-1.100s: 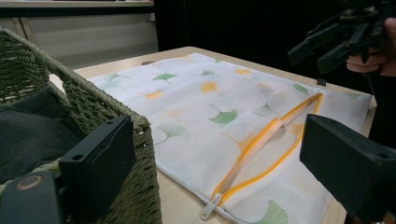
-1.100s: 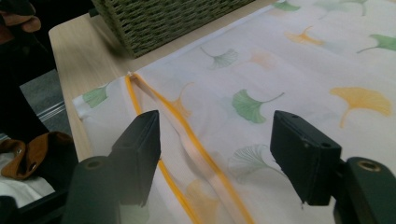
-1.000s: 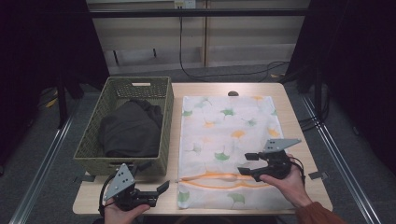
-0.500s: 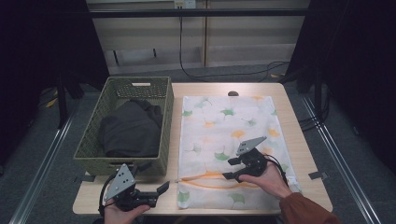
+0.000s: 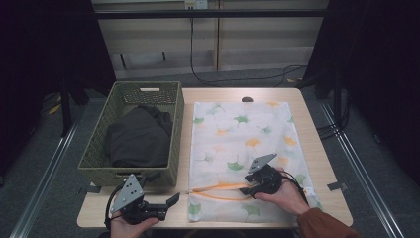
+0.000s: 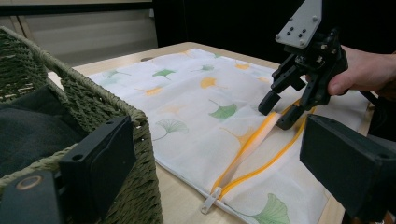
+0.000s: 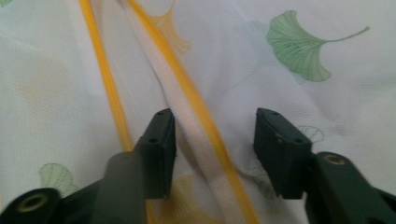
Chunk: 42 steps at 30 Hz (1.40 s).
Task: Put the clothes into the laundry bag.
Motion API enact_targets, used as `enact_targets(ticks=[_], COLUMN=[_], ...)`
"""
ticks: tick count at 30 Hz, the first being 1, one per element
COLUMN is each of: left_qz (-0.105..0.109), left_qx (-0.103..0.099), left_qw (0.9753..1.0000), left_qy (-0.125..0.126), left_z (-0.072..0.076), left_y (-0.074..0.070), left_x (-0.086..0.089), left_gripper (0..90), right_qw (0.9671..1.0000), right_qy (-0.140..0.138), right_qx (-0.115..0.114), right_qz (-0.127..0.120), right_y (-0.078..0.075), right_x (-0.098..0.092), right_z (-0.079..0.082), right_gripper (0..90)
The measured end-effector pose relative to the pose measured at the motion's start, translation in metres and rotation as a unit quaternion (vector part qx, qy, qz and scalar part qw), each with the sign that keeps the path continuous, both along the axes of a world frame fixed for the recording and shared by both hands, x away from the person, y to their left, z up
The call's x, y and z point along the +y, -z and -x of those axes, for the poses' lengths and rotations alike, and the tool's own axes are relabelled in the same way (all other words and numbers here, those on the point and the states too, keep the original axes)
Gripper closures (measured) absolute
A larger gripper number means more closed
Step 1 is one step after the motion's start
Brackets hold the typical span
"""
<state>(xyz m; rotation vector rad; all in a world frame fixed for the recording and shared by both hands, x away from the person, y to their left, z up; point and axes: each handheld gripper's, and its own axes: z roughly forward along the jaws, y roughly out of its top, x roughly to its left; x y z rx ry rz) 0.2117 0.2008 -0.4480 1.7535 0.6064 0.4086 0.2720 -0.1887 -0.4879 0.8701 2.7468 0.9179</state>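
Right gripper [image 5: 253, 188], lower right of the high view, has its jaws parted and nothing between them yet — they straddle the upper lip of the orange-edged zip opening [image 7: 196, 126], which runs up the middle of the right gripper view. That opening belongs to the white mesh laundry bag w/ green and yellow ginkgo-leaf print [image 5: 237, 144], lying flat on the light wood table [image 5: 327, 163], centre-right of the high view. Judging by the look: v. light, limp, thin fabric, prob. slips and bunches if grabbed mid-panel. The stitched zip tape looks like the firmest place to pinch — take one layer only. Left gripper [image 5: 163, 206], lower left, is parted and empty, just below the green woven basket [image 5: 99, 166] holding dark folded cloth [image 5: 138, 141].
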Motion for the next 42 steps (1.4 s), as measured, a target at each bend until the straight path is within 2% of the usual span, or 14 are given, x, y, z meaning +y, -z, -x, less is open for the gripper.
enact_targets(ticks=[3,4,7,11,12,14,15,16,21,24,31,39,40,42], left_qz=[-0.005,0.004,-0.003,-0.003,0.005,0.004,-0.006,-0.008,-0.011,-0.012,-0.006,-0.007,-0.014,-0.007], left_qx=[-0.001,0.002,0.001,0.0,0.002,0.002,-0.002,-0.003,-0.006,-0.008,-0.008,-0.008,-0.01,-0.008], left_qw=[1.0,1.0,1.0,1.0,1.0,1.0,1.0,1.0,0.9999,0.9999,0.9999,0.9999,0.9998,0.9999], left_qy=[-0.003,-0.007,-0.003,0.0,-0.003,-0.004,0.0,-0.003,-0.002,-0.002,-0.004,-0.004,-0.001,-0.006], left_z=[0.0,0.0,-0.001,0.0,0.0,0.0,-0.001,0.0,0.0,0.0,0.001,0.0,0.0,0.001], left_y=[0.0,0.0,0.0,0.0,0.0,0.0,0.0,-0.001,-0.001,-0.002,-0.002,-0.001,-0.002,-0.002], left_x=[0.0,-0.001,-0.001,0.0,-0.001,-0.001,0.001,0.0,0.001,0.002,0.001,0.001,0.002,0.001], left_gripper=[10.2,10.2,10.2,10.8,10.8,10.8,10.8,10.8,11.2,11.2,11.3,11.4,11.4,11.4], right_qw=[1.0,0.9998,0.9997,0.9994,0.9992,0.999,0.999,0.9987,0.9978,0.9978,0.9952,0.9892,0.9882,0.9867], right_qy=[0.008,0.008,0.017,0.026,0.032,0.04,0.04,0.044,0.052,0.054,0.072,0.094,0.098,0.1], right_qx=[-0.003,-0.016,-0.015,-0.023,-0.022,-0.022,-0.022,-0.022,-0.04,-0.038,-0.052,-0.078,-0.08,-0.083], right_qz=[0.0,0.004,0.01,0.004,-0.004,-0.005,-0.005,-0.008,-0.011,-0.012,-0.041,-0.08,-0.087,-0.097], right_y=[0.0,0.0,0.0,0.001,0.002,0.002,0.002,0.003,0.004,0.004,-0.005,-0.02,-0.021,-0.025], right_x=[-0.001,0.001,0.003,0.003,0.002,0.0,0.0,-0.001,0.001,0.003,-0.004,-0.016,-0.017,-0.018], right_z=[-0.001,-0.002,-0.002,-0.006,-0.009,-0.012,-0.012,-0.016,-0.024,-0.026,-0.028,-0.034,-0.034,-0.035], right_gripper=[56.9,59.8,61.2,68.9,75.1,76.5,76.5,81.2,88.5,88.8,89.3,89.5,89.5,89.5])
